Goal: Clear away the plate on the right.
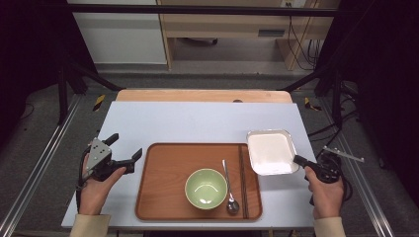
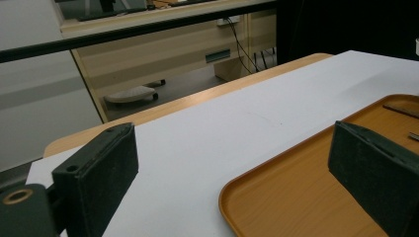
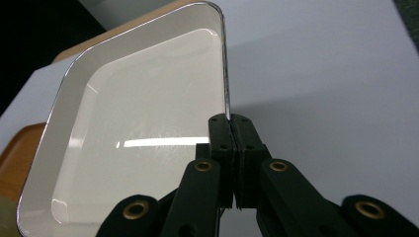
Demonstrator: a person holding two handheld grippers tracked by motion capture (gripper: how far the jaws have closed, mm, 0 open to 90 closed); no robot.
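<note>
A square white dish point(image 1: 271, 151) with a metal rim sits right of the brown tray point(image 1: 163, 187), overlapping its right edge. My right gripper point(image 1: 299, 160) is shut on the dish's near right rim; in the right gripper view the dish point(image 3: 133, 128) fills the left side and the gripper point(image 3: 230, 118) pinches its edge. The tray holds a green bowl point(image 1: 206, 188), a metal spoon point(image 1: 229, 190) and dark chopsticks point(image 1: 242, 177). My left gripper point(image 1: 126, 150) stands open beside the tray's left edge, holding nothing. In the left gripper view the gripper point(image 2: 232, 163) frames the tray corner point(image 2: 296, 192).
A white board point(image 1: 197, 121) covers the wooden table point(image 1: 202, 95). Black frame bars and cables stand at both sides and beyond the far edge. A bare stretch of board lies behind the tray.
</note>
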